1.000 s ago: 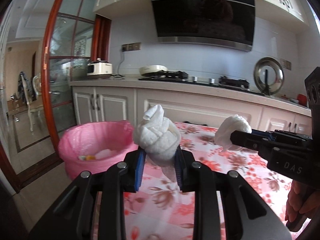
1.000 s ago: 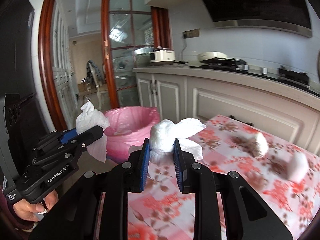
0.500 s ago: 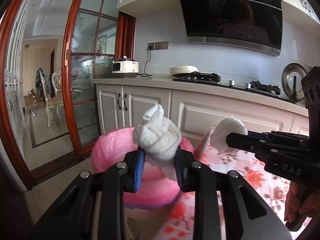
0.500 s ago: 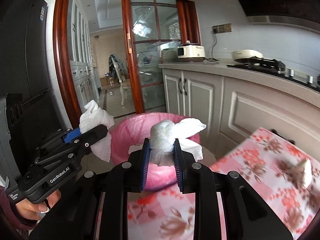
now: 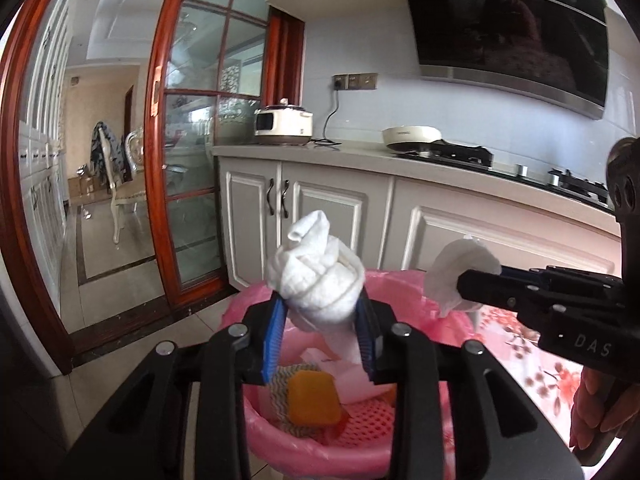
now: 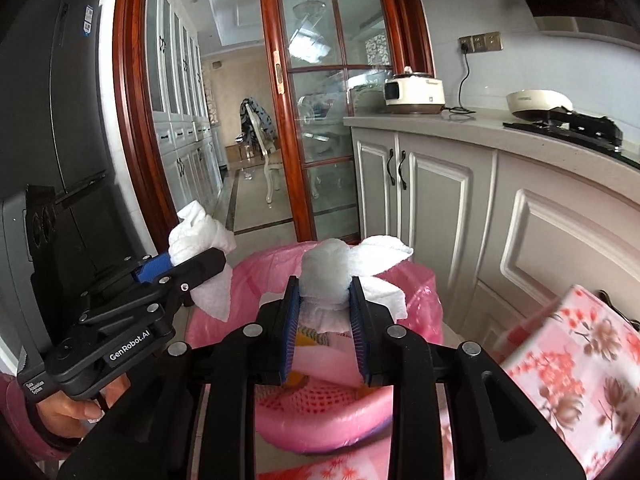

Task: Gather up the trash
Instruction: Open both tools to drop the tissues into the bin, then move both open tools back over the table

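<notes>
Two claws level over pink bin (image 5: 420, 432) | left claw (image 5: 320, 336) pinching tissue wad (image 5: 316, 276) | right claw (image 6: 325, 320) pinching tissue ball (image 6: 326, 272)

The bin (image 5: 276, 432) stands on the floor (image 5: 120, 292), before the cabinets (image 5: 320, 208), left of the table (image 5: 532, 344).

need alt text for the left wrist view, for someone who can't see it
The left tongs grip a crumpled white tissue above a pink-lined trash bin. At right, the right tongs hold another tissue; kitchen cabinets stand behind.
</notes>
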Motion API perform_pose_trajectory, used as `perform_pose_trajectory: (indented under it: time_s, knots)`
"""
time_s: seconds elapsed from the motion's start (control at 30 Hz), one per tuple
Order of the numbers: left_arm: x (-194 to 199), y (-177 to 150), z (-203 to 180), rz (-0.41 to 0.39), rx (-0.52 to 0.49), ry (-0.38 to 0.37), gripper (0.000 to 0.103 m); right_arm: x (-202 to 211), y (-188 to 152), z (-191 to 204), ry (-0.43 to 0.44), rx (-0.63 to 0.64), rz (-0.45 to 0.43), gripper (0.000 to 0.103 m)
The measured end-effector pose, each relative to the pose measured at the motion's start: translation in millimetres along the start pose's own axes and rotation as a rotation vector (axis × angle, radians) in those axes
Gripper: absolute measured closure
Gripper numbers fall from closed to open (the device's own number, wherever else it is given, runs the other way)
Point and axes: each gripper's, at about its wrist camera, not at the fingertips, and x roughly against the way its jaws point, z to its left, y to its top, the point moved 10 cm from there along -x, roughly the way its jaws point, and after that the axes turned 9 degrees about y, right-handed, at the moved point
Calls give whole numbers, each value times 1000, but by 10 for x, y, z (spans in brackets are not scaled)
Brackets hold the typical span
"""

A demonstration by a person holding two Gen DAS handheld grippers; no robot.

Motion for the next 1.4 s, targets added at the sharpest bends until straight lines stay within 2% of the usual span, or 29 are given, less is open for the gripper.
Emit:
perform_pose_trajectory:
  time_s: [0.03,0.07,0.1,0.13,0.17,0.3,0.4,0.47,0.53,0.7,0.83,0.93,1.27,1.4]
  knots:
    - [-42,6,21,5,5,4,66,-38,1,-22,3,0,4,68]
    - [-82,-9,57,9,10,16,57,-75,-1,-47,5,-3,6,63]
    - [-105,-19,91,11,15,25,52,-87,-3,-51,7,-6,5,49]
    - [-124,-31,128,13,20,30,42,-94,1,-62,11,-9,0,44]
    - [-146,-43,157,13,28,35,38,-94,7,-75,13,-9,-5,44]
    - [-170,-73,202,15,14,52,34,-54,-8,-115,-4,-8,-6,44]
    - [-92,-36,223,0,23,66,25,113,-8,-142,-21,-19,-22,44]
    - [-1,2,234,-20,30,81,12,278,-25,-146,-43,-16,-30,44]
    - [101,28,211,-35,33,95,6,478,-59,-157,-72,-18,-40,44]
    - [383,-30,-43,-18,12,62,5,925,-220,-227,-139,-57,-57,41]
    - [651,-100,-378,-11,-26,15,5,1354,-378,-285,-199,-88,-76,26]
    - [803,-162,-635,-1,-44,-34,5,1693,-514,-346,-246,-103,-90,24]
    - [1227,-339,-1915,20,-180,-222,5,2933,-1158,-924,-455,-243,-138,22]
    - [1287,-368,-2435,39,-187,-296,5,3375,-1417,-1265,-547,-308,-150,22]
